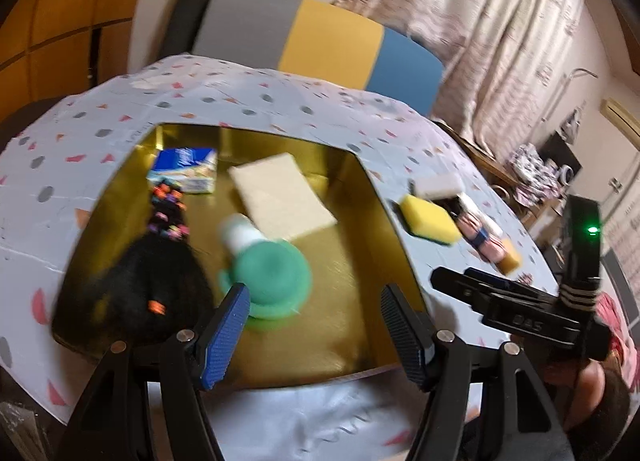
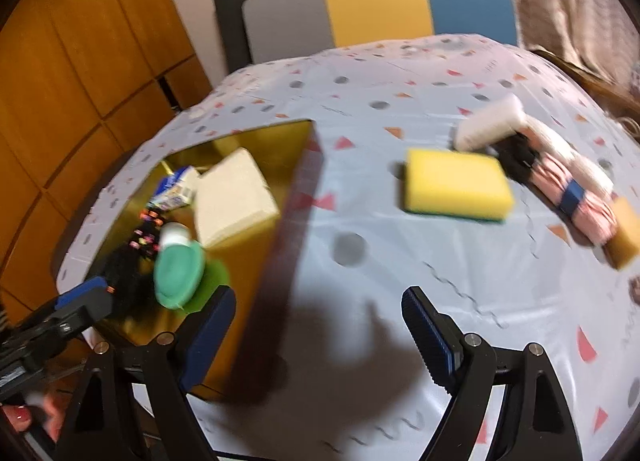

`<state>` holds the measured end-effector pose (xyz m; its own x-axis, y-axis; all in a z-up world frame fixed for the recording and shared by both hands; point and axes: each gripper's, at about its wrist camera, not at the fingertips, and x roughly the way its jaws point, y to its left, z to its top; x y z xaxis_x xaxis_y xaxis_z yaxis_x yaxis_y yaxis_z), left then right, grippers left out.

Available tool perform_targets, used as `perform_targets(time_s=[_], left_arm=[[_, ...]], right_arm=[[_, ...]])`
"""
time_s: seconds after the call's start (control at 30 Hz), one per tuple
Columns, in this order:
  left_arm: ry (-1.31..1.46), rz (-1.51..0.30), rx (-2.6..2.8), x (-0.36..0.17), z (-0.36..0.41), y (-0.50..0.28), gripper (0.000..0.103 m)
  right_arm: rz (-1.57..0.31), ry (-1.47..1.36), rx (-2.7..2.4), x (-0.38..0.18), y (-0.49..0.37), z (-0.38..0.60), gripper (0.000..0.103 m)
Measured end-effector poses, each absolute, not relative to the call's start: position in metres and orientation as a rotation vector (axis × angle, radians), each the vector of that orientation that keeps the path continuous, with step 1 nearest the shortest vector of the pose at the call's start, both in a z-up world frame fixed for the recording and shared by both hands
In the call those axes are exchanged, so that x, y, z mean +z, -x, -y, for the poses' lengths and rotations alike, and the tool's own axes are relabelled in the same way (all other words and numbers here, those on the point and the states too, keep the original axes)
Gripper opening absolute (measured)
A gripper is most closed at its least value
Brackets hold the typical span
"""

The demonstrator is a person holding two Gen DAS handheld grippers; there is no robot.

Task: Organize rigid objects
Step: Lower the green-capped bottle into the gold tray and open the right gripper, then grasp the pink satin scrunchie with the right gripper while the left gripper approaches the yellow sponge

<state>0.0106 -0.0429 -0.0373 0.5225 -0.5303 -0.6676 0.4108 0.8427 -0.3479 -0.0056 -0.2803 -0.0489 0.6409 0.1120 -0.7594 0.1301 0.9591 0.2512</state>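
Both left tongs (image 1: 312,325) and right tongs (image 2: 320,329) are held apart, empty; the yellow sponge (image 2: 458,185) (soft, mid-tabletop (image 2: 360,273)) could be wrongly boxed.

Probably a home room: patterned curtains (image 1: 500,21), wooden wardrobe (image 2: 80,81), striped chair (image 1: 320,37), tablecloth-covered table (image 2: 400,241).

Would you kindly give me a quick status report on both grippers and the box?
Left gripper and right gripper open, empty. Green bottle lies in gold box. Yellow sponge waits on table, nothing blocking.
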Motion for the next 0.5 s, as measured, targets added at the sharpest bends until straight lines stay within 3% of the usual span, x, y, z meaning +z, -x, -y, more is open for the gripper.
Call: perform_targets(time_s=[0.23, 0.5], left_arm=[[0.086, -0.859, -0.665, -0.037, 0.076, 0.015, 0.069], [0.016, -0.886, -0.714, -0.036, 0.112, 0.023, 0.069]], right_arm=[[-0.898, -0.346, -0.145, -0.081, 0.046, 0.326, 0.086], [-0.774, -0.445, -0.43, -0.08, 0.098, 0.424, 0.089]])
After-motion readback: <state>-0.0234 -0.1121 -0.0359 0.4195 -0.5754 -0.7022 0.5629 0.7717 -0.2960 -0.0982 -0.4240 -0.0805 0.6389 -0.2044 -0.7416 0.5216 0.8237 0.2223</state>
